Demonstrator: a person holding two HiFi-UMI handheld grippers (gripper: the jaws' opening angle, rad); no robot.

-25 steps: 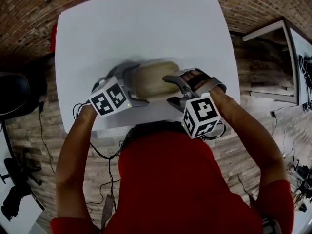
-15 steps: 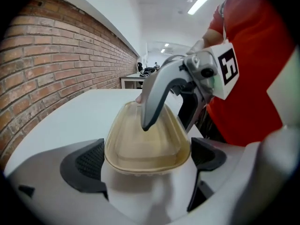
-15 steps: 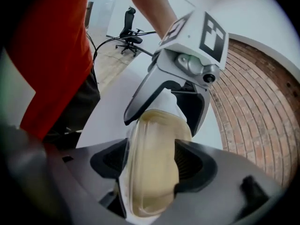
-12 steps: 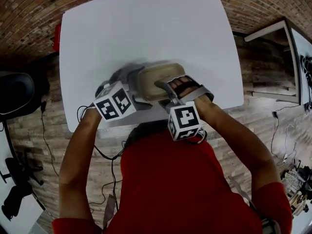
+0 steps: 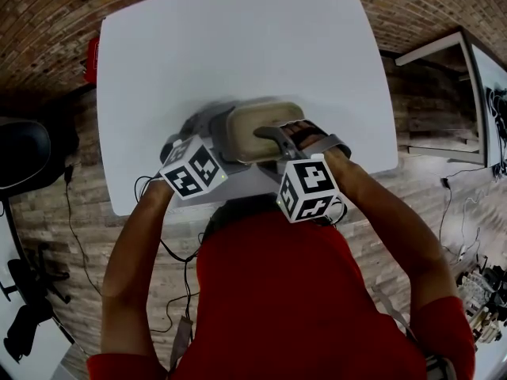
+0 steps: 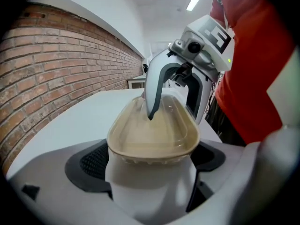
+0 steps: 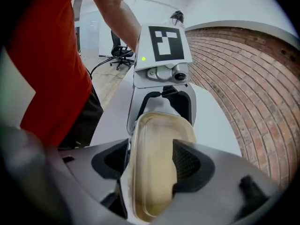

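The box, a white tub with a see-through tan lid, is held by both ends over the near edge of the worktop, about halfway along that edge. Whether its bottom touches the worktop cannot be told.

The box is gripped at one end by the left gripper. Its jaws are pressed against the two sides of the tub, under the rim of the lid. The other end is gripped by the right gripper. One of its jaws is laid on top of the lid and the other is set against the far side of the box, so the box is squeezed from top to bottom.

Since a second ago the box has been moved only a little, slightly away from the near edge. The right gripper has been turned: half a second ago it was seen tilted, and now it is seen straighter. The left gripper is seen straighter too. Neither grip has been let go, and the lid is shut on the tub, as it was before.
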